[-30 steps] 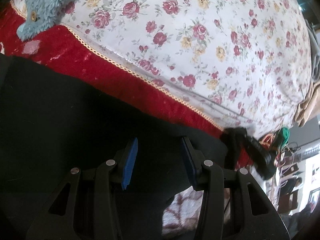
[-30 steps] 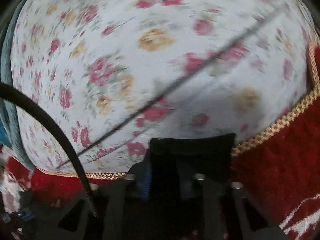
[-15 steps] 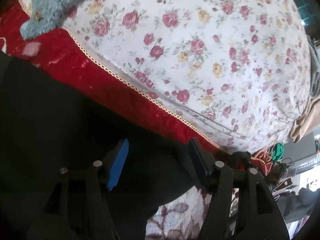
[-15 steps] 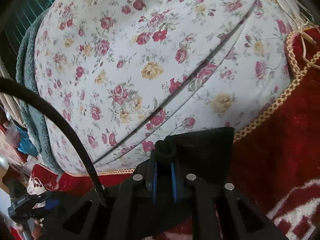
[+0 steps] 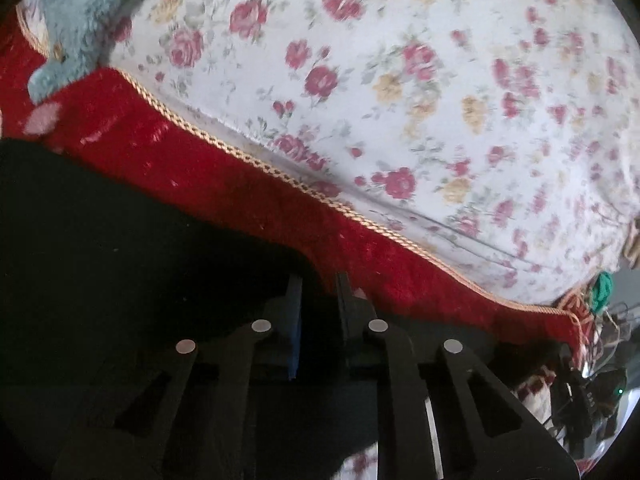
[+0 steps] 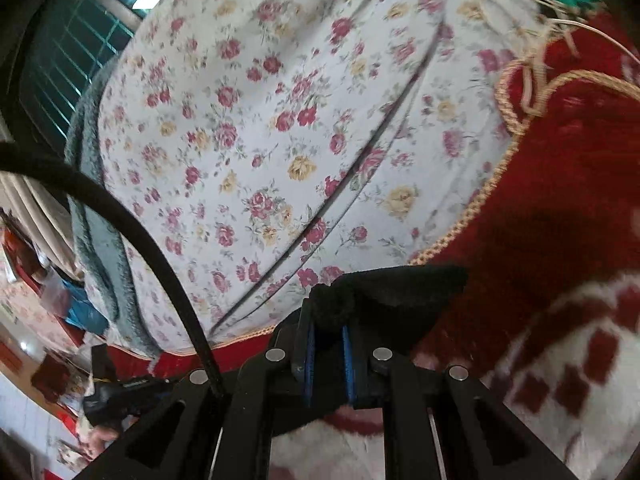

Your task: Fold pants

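The black pants (image 5: 120, 248) lie spread over the red rug, filling the lower left of the left wrist view. My left gripper (image 5: 318, 284) has its jaws closed narrow on the pants' edge, black cloth between the blue pads. In the right wrist view my right gripper (image 6: 328, 320) is shut on a bunched corner of the black pants (image 6: 392, 292) and holds it above the rug.
A red rug (image 5: 224, 184) with gold braid and a white pattern (image 6: 580, 380) lies under the pants. A floral sheet (image 5: 440, 80) covers the mattress beyond. A blue plush toy (image 5: 80, 12) sits at top left. A black cable (image 6: 132, 232) crosses the right view.
My left gripper's jaws were wide open over the pants and have now closed on the cloth edge. My right gripper stays shut on the pants corner and has lifted back from the sheet.
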Demonstrator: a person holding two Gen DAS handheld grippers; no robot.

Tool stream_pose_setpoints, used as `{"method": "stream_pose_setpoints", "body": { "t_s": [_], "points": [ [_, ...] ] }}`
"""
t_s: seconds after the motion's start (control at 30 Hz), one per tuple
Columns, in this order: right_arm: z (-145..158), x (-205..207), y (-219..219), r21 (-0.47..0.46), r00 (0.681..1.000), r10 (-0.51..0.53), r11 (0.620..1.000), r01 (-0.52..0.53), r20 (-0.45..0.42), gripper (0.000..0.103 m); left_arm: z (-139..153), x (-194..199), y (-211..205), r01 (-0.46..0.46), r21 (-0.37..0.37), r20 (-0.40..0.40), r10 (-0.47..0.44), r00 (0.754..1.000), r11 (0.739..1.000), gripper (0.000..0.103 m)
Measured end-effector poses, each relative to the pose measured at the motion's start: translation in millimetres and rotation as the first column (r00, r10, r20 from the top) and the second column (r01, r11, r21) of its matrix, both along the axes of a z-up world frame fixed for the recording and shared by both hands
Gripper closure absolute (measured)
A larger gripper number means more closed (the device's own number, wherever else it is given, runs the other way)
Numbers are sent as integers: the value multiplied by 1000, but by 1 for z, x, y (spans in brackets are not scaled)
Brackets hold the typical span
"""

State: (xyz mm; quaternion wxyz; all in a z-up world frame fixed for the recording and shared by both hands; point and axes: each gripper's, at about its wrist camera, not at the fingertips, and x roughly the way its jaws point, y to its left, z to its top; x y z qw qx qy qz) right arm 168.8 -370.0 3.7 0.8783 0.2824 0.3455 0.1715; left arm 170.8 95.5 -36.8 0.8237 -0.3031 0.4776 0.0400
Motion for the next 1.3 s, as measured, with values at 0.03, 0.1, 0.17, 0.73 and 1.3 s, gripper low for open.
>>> {"method": "stream_pose_setpoints", "body": {
  "t_s": [0.03, 0.1, 0.17, 0.73, 1.3],
  "points": [
    [2, -5, -1, 10, 1000, -2, 1000, 2, 3, 92, 7, -5, 0, 7, 5, 19, -7, 1000, 1000, 91],
    [6, -17, -5, 26, 1000, -3, 1000, 2, 11, 92, 26, -20, -1, 25, 27, 65, -27, 998, 999, 96],
    [12, -32, -10, 30, 1000, -3, 1000, 2, 24, 92, 45, -38, 0, 39, 29, 109, -42, 993, 999, 96],
    [46, -128, -30, 59, 996, -20, 998, 15, 82, 92, 96, -129, -4, 118, -24, 225, -109, 968, 993, 97],
    [-15, -131, -52, 148, 999, -42, 988, 45, -18, 92, 10, -58, 3, -24, -104, 12, 26, 1000, 994, 49]
  ]
}}
